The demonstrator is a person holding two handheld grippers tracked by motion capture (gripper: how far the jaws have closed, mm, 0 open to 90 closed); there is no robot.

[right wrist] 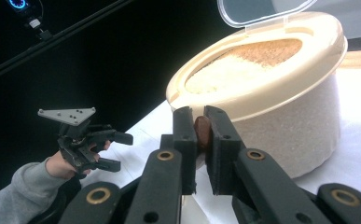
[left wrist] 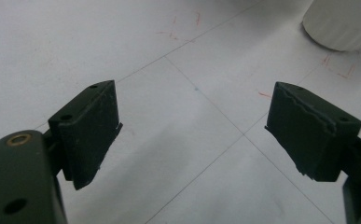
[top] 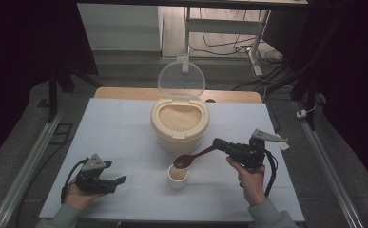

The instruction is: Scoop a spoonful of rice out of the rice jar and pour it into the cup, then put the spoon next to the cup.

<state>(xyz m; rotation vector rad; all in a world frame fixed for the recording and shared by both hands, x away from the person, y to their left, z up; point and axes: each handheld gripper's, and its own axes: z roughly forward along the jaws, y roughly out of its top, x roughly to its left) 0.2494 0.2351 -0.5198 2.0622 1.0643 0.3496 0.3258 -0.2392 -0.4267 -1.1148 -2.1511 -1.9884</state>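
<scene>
Rice fills the big tub (top: 180, 118). The right hand-held gripper (top: 218, 143) pinches the brown spoon (top: 187, 159) tight, holding it over the small cup (top: 178, 176) to tip rice in. The left hand-held gripper (top: 120, 181) waits with jaws wide apart on the counter (top: 120, 133).

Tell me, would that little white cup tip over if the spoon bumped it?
Probably yes. The cup looks small beside the rice container, so it is likely light and would slide or tip at a nudge. The spoon hangs just above its rim, shut in the right gripper, so a bump seems possible.
</scene>
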